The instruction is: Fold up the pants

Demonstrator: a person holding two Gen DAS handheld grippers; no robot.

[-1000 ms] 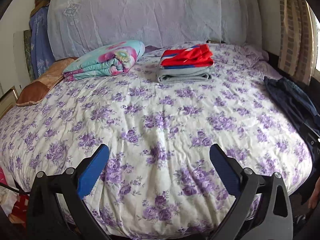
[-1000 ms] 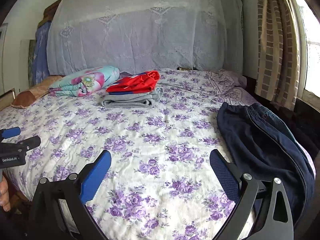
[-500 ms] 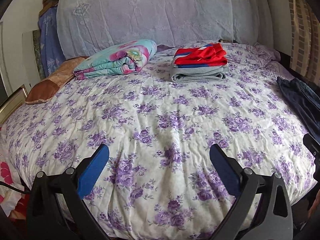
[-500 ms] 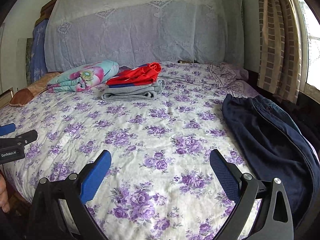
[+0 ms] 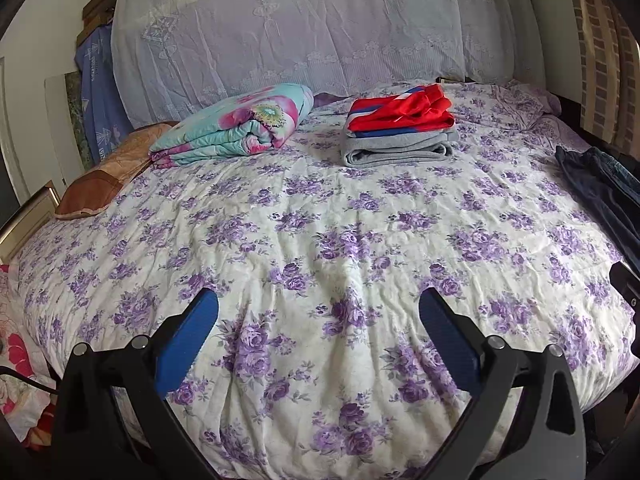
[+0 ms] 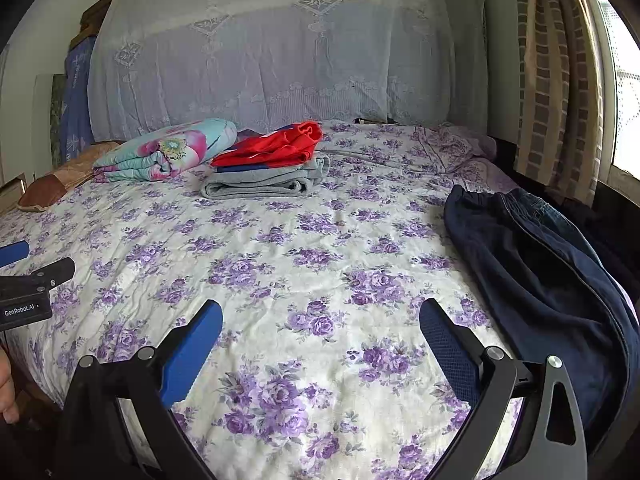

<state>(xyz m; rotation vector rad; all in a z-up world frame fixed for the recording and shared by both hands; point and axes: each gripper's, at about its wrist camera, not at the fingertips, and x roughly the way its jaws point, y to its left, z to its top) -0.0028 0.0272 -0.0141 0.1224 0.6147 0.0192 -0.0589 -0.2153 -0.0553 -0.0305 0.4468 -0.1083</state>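
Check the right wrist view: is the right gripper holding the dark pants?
No, the right gripper is open over bare bedspread; the dark pants lie untouched beside it.

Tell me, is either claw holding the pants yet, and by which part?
Nothing is held. Left claw and right claw are both open, empty; the navy pants lie untouched.

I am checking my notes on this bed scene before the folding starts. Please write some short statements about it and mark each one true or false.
1. The dark blue pants lie at the right edge of the bed. True.
2. The right tool grips the pants. False: it is open and holds nothing.
3. The red garment lies on top of folded grey clothing. True.
4. The left tool is shut. False: it is open above the floral cover.
5. The rolled floral blanket lies on the pants. False: it lies far from them, near the headboard.
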